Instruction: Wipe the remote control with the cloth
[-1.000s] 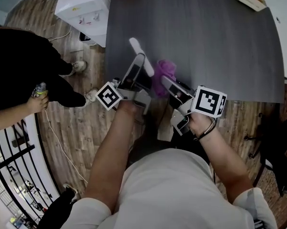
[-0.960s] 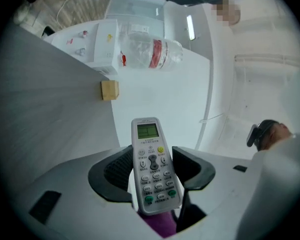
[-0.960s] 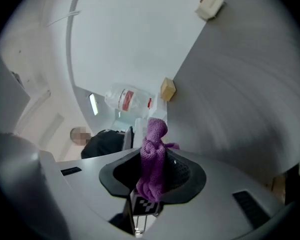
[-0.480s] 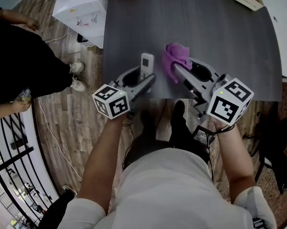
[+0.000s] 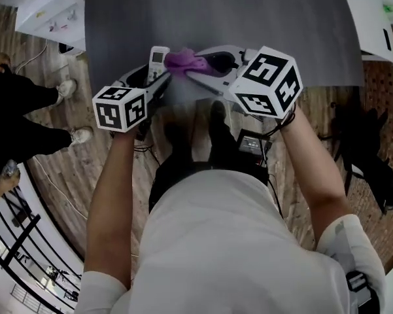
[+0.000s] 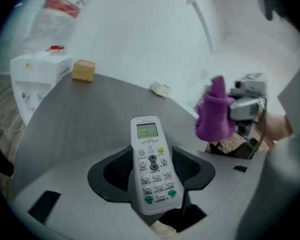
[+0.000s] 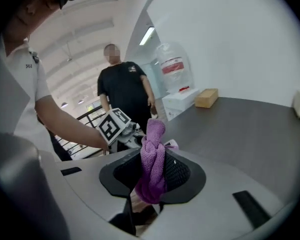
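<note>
Up at the near edge of the dark grey table point(image 5: 261, 18), the left gripper point(image 5: 150, 78) is clamped on the white remote control point(image 6: 150, 154); the remote stands upright between its jaws, buttons and small screen facing the camera. Alongside, the right gripper point(image 5: 206, 67) pinches the purple cloth point(image 7: 153, 159), which is bunched and hangs below its jaws; the cloth sits just beside the remote's top end, a small gap between them. Farther off, a cardboard box point(image 6: 83, 70) rests on the table; a person in black point(image 7: 124, 91) stands past the table's side.
</note>
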`<state>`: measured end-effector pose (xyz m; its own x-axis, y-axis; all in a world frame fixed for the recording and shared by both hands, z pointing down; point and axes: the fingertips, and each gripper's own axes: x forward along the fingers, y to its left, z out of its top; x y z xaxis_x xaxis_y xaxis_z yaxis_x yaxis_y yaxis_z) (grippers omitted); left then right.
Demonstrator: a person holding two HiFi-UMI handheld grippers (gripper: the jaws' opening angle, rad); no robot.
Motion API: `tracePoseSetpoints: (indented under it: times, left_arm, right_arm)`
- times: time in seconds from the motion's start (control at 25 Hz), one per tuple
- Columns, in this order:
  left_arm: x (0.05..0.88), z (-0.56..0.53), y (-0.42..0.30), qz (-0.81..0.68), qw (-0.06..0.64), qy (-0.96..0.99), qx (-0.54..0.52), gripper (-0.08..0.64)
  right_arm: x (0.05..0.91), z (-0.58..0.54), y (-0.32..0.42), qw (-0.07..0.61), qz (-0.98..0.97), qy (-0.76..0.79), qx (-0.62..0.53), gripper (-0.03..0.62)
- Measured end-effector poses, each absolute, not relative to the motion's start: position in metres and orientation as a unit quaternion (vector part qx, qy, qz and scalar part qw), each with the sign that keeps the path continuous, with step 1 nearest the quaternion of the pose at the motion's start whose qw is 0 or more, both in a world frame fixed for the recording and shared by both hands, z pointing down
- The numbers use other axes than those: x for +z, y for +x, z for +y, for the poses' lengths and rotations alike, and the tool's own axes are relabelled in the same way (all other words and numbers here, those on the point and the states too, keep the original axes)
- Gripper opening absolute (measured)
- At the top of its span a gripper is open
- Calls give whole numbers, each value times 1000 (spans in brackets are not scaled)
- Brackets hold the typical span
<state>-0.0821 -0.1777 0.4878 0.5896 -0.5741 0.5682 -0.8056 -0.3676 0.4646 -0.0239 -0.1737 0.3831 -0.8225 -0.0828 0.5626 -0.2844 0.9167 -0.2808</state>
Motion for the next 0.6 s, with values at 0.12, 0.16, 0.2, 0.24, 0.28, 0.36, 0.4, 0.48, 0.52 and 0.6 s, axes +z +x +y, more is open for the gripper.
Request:
tracePoseSetpoints:
  times: [0.12,0.16,0.2,0.24,0.28,0.36,0.4,0.48,0.52,0.6]
  left_arm:
    - [511,-199,-93,-486,424,747,161,245]
    - [518,-205,-94,-502,437,728,165,245]
    - [523,-210,-93,-517,445,711,172,245]
    - [528,-214,-93,-532,447,696,183,245]
    - [533,-218,-92,-545,446,682,198,245]
    - [544,-222,-91,-568,444,656,226,245]
    - [549,-222,-91,-576,445,644,236,245]
    - [557,-223,-92,-590,441,627,253,245]
    - [559,-223,-93,-595,435,623,262,245]
    - [561,-224,-93,-598,423,622,277,245]
  right_arm:
    - [391,-185,30,275,-921,183,207,104]
    - [391,-190,49,270,-913,216,215,104]
    - [389,-194,66,263,-906,244,225,104]
    - [387,-196,80,255,-900,266,234,104]
    - [386,-196,91,248,-895,281,242,104]
    - [387,-194,106,243,-888,300,252,104]
    - [390,-191,110,243,-884,306,255,104]
    - [394,-188,113,242,-880,314,260,104]
    - [396,-186,112,240,-880,316,263,104]
    - [398,-181,107,238,-880,314,266,104]
